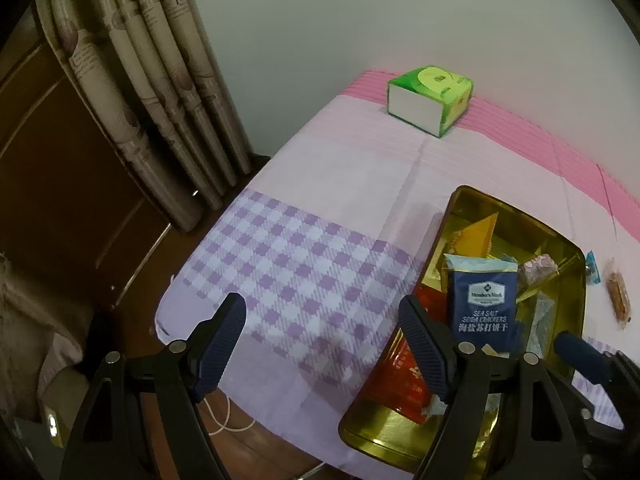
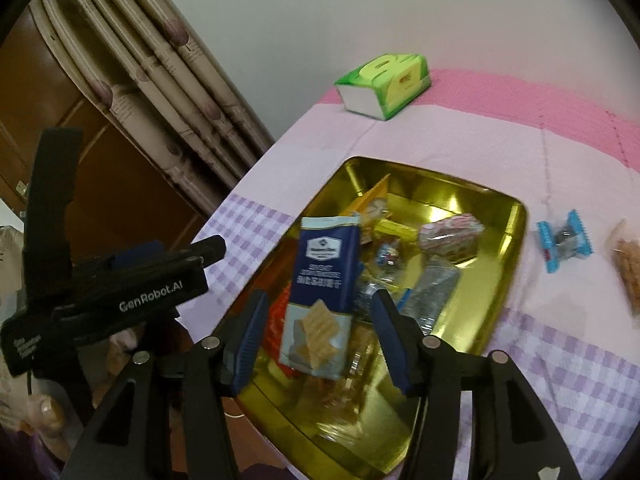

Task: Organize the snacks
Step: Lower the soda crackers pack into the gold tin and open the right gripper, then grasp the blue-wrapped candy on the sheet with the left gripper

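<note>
**A:** How does the right gripper (image 2: 320,336) stand?

**B:** Its jaws are apart, with the blue cracker packet (image 2: 324,292) between them. The pads sit just clear of the packet's sides, so nothing is pinched.

**A:** And where is that packet?

**B:** In the gold tin (image 2: 516,220), leaning up over the other snacks: a red packet (image 2: 278,316) at its left, an orange packet (image 2: 374,196) behind it, a pink wrapped sweet (image 2: 452,232) and a clear wrapper (image 2: 436,284) to its right.

**A:** The left gripper (image 1: 322,346)?

**B:** Wide open and empty. It hangs over the checked part of the tablecloth (image 1: 300,272), with one finger (image 1: 422,344) over the tin's near left edge.

**A:** Anything outside the tin?

**B:** A small blue wrapped sweet (image 2: 564,240) and a clear bag of brown biscuits (image 2: 628,272) lie on the cloth to its right. A green tissue pack (image 2: 384,84) sits near the far edge of the table, well apart, with a curtain (image 2: 160,68) at the left.
</note>
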Motion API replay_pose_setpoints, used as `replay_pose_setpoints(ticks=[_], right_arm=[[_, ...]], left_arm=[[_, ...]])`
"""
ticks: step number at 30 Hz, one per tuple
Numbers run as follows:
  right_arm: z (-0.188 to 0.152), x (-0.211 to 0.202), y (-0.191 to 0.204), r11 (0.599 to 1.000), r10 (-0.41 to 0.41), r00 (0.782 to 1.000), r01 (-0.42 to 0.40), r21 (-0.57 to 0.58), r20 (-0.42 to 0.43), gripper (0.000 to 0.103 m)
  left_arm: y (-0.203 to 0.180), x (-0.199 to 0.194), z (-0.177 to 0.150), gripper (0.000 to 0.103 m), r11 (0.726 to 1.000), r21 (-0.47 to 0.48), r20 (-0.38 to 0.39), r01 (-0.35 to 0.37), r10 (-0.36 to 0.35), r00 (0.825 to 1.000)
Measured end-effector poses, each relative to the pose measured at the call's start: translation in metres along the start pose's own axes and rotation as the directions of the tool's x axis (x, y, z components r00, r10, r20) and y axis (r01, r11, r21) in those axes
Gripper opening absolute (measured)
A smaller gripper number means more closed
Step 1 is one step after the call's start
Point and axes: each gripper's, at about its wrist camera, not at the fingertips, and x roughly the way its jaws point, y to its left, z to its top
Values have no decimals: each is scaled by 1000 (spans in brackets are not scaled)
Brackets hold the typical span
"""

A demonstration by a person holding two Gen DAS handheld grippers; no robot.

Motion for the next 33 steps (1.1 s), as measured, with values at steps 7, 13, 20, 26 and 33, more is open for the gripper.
replay_pose_setpoints(ticks=[7, 13, 20, 26, 33], right_arm=[[-20, -24, -17, 999, -53, 998, 53, -2, 38, 54], [-37, -44, -49, 993, -102, 993, 98, 65, 52, 55], [-66, -86, -108, 963, -225, 971, 208, 169, 86, 61], [-99, -129, -170, 894, -416, 905, 390, 220, 85, 61], [-138, -164, -235, 809, -561, 826, 530, 253, 65, 61]], left_arm=[[-8, -3, -2, 79, 999, 32, 10, -6, 6, 1000], [-15, -6, -4, 79, 998, 57, 19, -11, 10, 1000], [-28, -17, -10, 79, 993, 119, 50, -9, 3, 999], [-68, -50, -22, 79, 954, 286, 105, 87, -121, 987], [-156, -86, -26, 79, 774, 581, 43, 253, -339, 940]])
